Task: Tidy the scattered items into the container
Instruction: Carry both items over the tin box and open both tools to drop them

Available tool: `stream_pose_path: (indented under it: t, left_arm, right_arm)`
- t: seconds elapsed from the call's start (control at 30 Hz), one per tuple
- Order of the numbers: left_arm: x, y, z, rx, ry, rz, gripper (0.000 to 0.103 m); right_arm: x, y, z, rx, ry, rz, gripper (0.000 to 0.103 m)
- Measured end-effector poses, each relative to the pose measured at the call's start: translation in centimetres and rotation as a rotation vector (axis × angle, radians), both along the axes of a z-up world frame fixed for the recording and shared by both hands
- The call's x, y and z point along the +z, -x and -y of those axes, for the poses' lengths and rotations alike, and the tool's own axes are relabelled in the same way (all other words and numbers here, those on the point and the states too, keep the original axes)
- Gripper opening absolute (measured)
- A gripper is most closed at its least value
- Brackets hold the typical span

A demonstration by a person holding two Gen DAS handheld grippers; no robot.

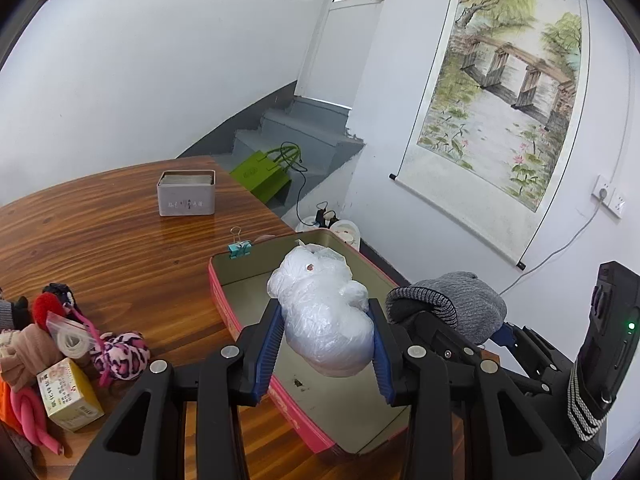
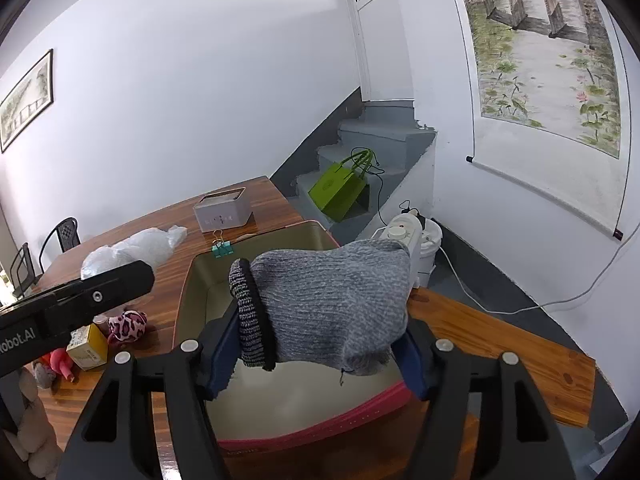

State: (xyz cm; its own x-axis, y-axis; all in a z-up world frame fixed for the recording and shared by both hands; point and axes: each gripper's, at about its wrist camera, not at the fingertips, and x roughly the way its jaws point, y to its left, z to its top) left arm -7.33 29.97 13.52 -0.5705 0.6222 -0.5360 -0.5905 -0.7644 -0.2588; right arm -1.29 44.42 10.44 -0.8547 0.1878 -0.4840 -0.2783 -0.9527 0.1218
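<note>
The left gripper (image 1: 326, 332) is pinching the plastic bag (image 1: 324, 312), long axis toward twelve o'clock, directly over the container (image 1: 256, 260); the right fingers (image 2: 224, 344) are bracketing the grey sock (image 2: 332, 304).

Two tins (image 1: 186, 199), one binder clip (image 1: 239, 249)

On the desk (image 1: 100, 232) the open tin (image 1: 224, 300) lies at the right edge, a binder clip (image 1: 239, 249) on its far rim, a small lidded box (image 1: 186, 193) behind it, and a pile of soft items (image 1: 60, 344) to its left, a carton (image 1: 70, 396) at the pile's front.
</note>
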Motion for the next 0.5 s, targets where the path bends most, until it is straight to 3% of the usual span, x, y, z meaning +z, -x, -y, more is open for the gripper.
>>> stream_pose_path:
  t: [0.2,0.27,0.33,0.5]
  left_arm:
    - [-0.4,0.6,-1.1,-0.025,0.011,0.0,0.043]
    - [-0.5,1.0,-1.2,-0.029,0.006,0.013,0.05]
    - [-0.7,1.3,-0.8,-0.017,-0.005,0.025,0.065]
    - [-0.3,1.8,0.4,0.008,-0.043,0.037,0.065]
  right_arm:
    - [-1.4,0.5,-0.4,-0.024,0.011,0.006,0.076]
    - [-1.8,0.6,-0.6,-0.036,0.021,0.004,0.077]
    - [-1.8,0.5,-0.9,-0.037,0.029,-0.01,0.078]
    - [-1.4,-0.1,-1.4,-0.078,0.027,-0.051,0.08]
